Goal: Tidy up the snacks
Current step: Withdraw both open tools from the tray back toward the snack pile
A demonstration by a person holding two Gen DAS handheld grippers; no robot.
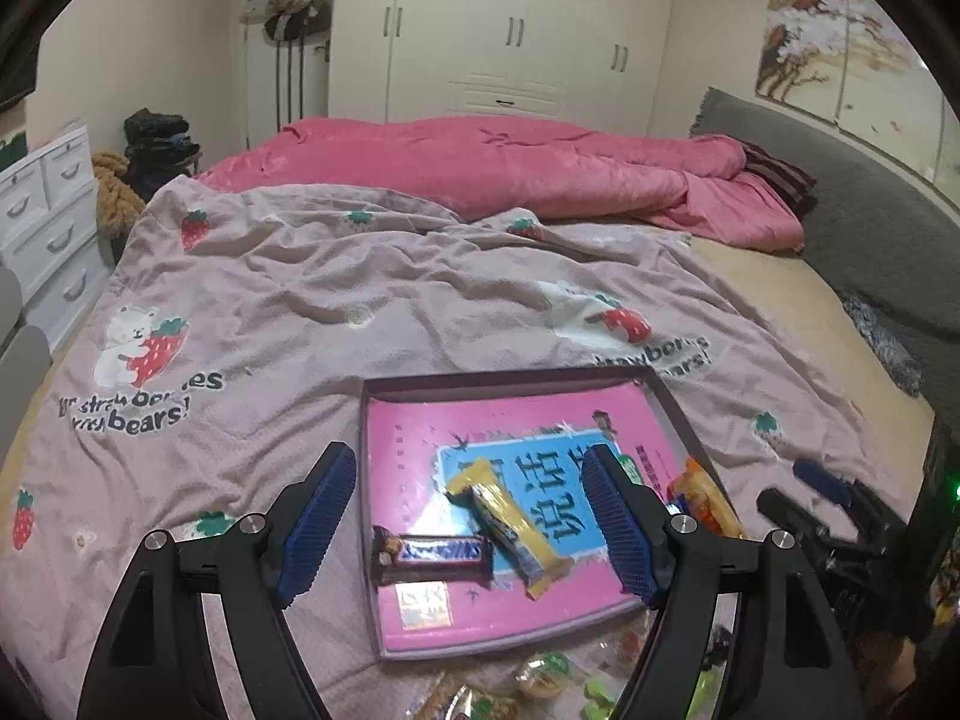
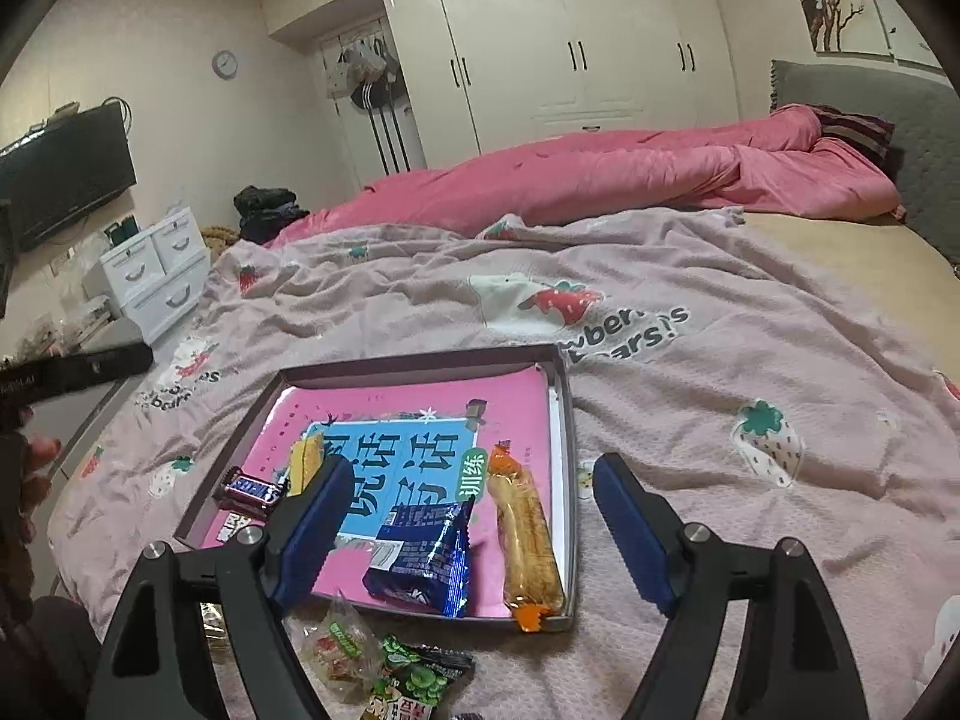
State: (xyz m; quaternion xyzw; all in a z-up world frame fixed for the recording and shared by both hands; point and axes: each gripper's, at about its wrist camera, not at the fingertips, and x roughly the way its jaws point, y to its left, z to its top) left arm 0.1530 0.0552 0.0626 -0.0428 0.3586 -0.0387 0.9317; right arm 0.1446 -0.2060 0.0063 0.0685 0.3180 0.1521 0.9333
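Left claw [image 1: 465, 522]: released, jaws wide apart, nothing pressed between the blue pads; it hovers over the near left part of the box.
Right claw [image 2: 471, 531]: released, jaws spread, gripping nothing; it hangs over the near edge of the box.
Box [image 1: 373, 468]: shallow, grey-rimmed, lying on the bed straight ahead of both claws; its pink liner carries a blue panel with large Chinese characters, which I cannot read reliably.
Snickers bar [image 1: 433, 555]: brown wrapper, the word "SNICKERS" legible, flat in the box between the left claw's jaws, nearer its left pad.
Yellow bar [image 1: 510, 531]: yellow wrapper with a blue stripe, lying aslant just beside the Snickers bar; its lettering is too small to read.
Blue packet [image 2: 420, 558]: dark blue foil with fine white print, unreadable, between the right claw's jaws, at the box's near edge.
Orange-ended roll [image 2: 523, 534]: clear wrapper with orange ends, along the box's right wall, just right of the blue packet.
Loose snacks [image 2: 384, 660]: green and clear wrappers on the bedspread, below the right claw, outside the box.
Bedspread [image 1: 360, 282]: pinkish, printed with strawberries, bears and the word "bears!".
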